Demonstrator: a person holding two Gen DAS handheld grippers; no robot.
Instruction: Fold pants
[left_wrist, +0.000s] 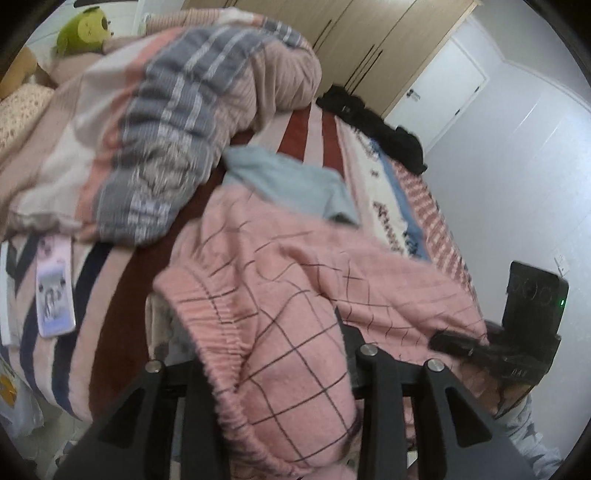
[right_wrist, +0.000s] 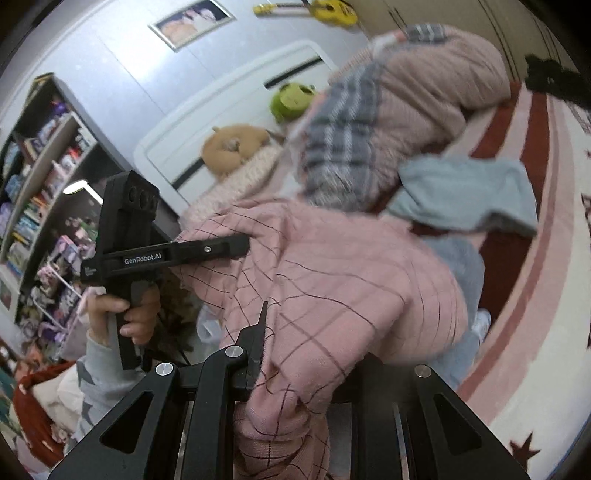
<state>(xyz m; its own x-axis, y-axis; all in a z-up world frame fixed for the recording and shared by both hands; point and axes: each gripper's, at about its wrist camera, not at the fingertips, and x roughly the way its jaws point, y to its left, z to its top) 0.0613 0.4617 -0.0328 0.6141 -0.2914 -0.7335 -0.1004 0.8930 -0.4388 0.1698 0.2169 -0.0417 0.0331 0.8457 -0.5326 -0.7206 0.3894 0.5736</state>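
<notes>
The pink checked pants (left_wrist: 280, 280) are held up off the striped bed between both grippers. My left gripper (left_wrist: 280, 373) is shut on the elastic waistband, which bunches between its fingers. My right gripper (right_wrist: 306, 354) is shut on another part of the pants (right_wrist: 332, 280), the cloth draping over its fingers. The right gripper also shows in the left wrist view (left_wrist: 480, 345) at the pants' right edge. The left gripper shows in the right wrist view (right_wrist: 236, 245), clamped on the pants' left edge, a hand on its handle.
A bunched pink and grey striped quilt (left_wrist: 177, 122) lies behind the pants. A light blue garment (left_wrist: 291, 181) lies under them on the bed (left_wrist: 122, 295). A phone (left_wrist: 55, 291) lies at the bed's left. Black clothes (left_wrist: 373, 125) lie at the far edge. Bookshelves (right_wrist: 40, 184) stand on the left.
</notes>
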